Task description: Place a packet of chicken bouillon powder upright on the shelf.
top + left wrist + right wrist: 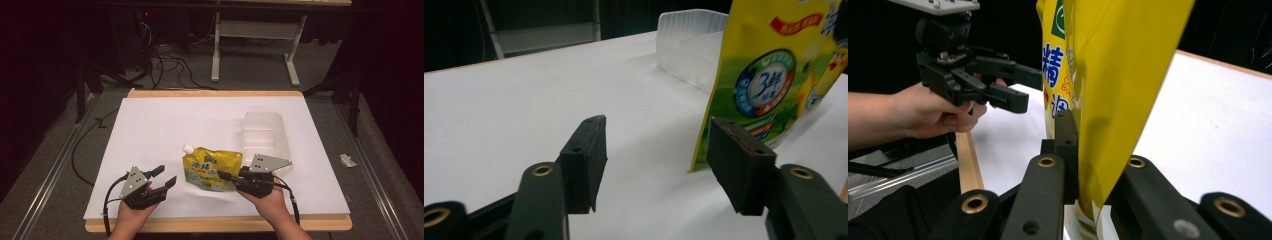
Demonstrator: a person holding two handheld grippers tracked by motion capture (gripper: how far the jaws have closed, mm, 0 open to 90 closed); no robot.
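Observation:
A yellow spouted pouch (209,170) with green and blue print and a white cap sits at the middle front of the white table. My right gripper (225,176) is shut on its right edge. In the right gripper view the yellow film (1118,75) is pinched between the black jaws of the right gripper (1083,130). My left gripper (167,176) is to the left of the pouch, open, with nothing between its jaws. In the left gripper view the left gripper (656,125) frames bare table, and the pouch (774,75) stands just beyond the right fingertip. From the right gripper view the left gripper (1028,90) shows with its jaws apart.
A clear plastic tray (250,117) with compartments lies behind and right of the pouch, its wall (684,45) visible in the left gripper view. The white sheet (165,125) covers a wooden-edged table. Cables and a table frame (216,55) are on the floor beyond.

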